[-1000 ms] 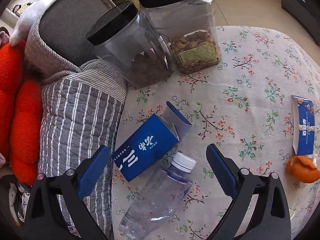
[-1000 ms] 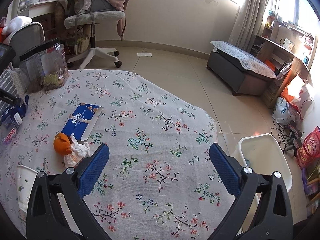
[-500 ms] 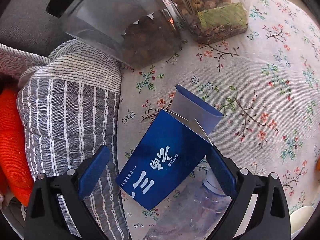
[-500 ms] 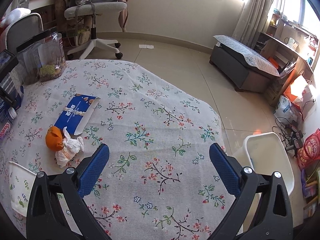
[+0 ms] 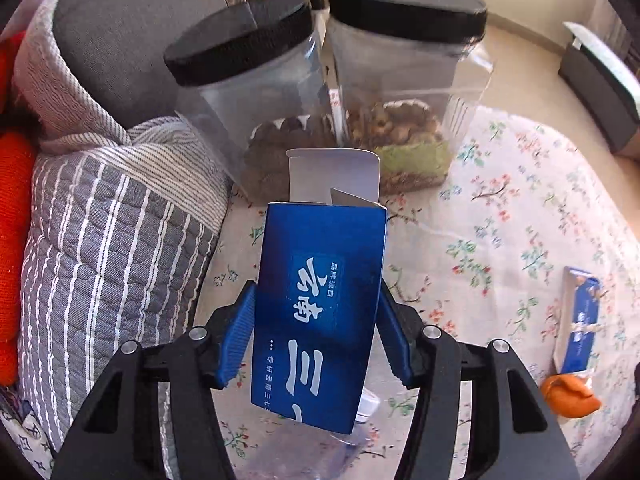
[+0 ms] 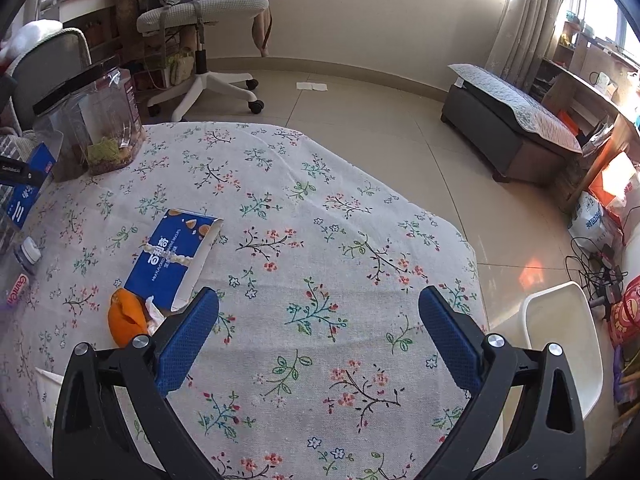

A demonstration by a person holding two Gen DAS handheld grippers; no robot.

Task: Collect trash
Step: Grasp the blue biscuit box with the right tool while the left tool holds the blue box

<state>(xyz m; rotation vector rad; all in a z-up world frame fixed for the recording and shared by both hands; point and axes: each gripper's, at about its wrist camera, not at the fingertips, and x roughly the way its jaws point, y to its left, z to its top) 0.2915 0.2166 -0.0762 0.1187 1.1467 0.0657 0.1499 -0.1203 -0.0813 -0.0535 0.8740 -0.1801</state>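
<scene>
Left gripper (image 5: 316, 332) jaws, wide a second ago, closing onto blue carton (image 5: 320, 312), now lifted upright; right gripper (image 6: 318, 336) jaws wide, empty.

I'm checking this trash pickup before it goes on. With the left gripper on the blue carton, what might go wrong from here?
1. The left gripper is closing on the blue carton, whose top flap is open; the empty-looking box may crush or slip out.
2. The clear plastic bottle lies right under the carton and could be nudged and roll.
3. Two black-lidded jars stand close behind; swinging the carton away might knock them.
</scene>
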